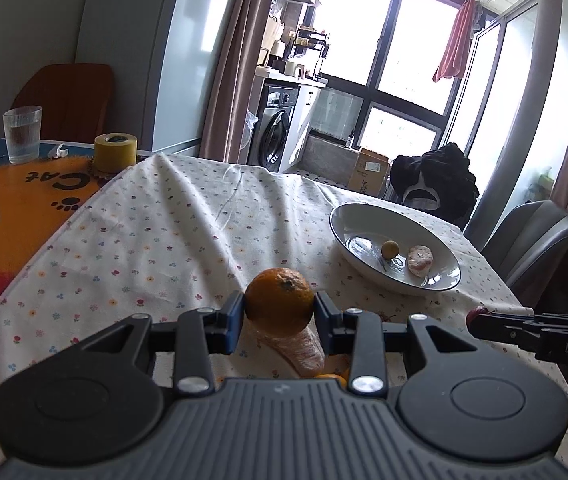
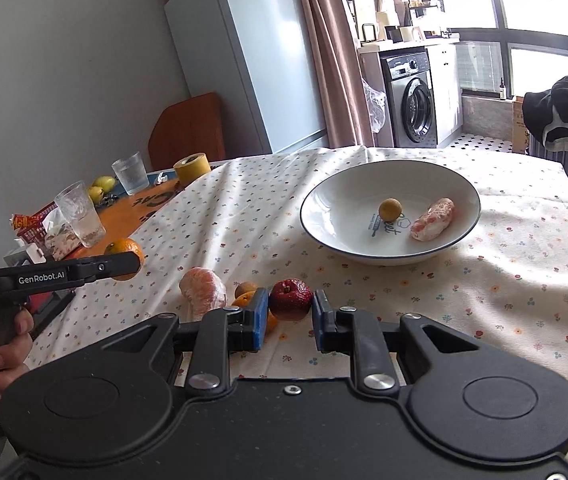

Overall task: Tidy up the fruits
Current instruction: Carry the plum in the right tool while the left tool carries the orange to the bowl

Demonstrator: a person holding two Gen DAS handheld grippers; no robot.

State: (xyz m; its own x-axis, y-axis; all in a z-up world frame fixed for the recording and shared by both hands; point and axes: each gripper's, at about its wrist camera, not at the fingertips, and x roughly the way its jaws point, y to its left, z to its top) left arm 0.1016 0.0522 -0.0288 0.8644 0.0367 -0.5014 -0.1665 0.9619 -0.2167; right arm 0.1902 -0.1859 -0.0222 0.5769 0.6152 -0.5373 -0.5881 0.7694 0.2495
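We hold one fruit in each hand-held gripper, near the bowl.
Left hand-held gripper [image 1: 278, 312] clamps an orange [image 1: 279, 302]; right hand-held gripper [image 2: 286, 312] clamps a red apple [image 2: 290, 299], both above the counter [image 2: 483, 280], white bowl [image 2: 323, 208] farther right.

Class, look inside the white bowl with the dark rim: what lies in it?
The white bowl with the dark rim holds a small round yellow-brown fruit and a pink peeled fruit piece, apart. They partly cover printed lettering.

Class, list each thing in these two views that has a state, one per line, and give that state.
left gripper: shut on orange
orange: held, lifted
right gripper: shut on red fruit
red fruit: held
bowl: upright, holding two pieces
peeled citrus: lying on cloth
washing machine: door closed
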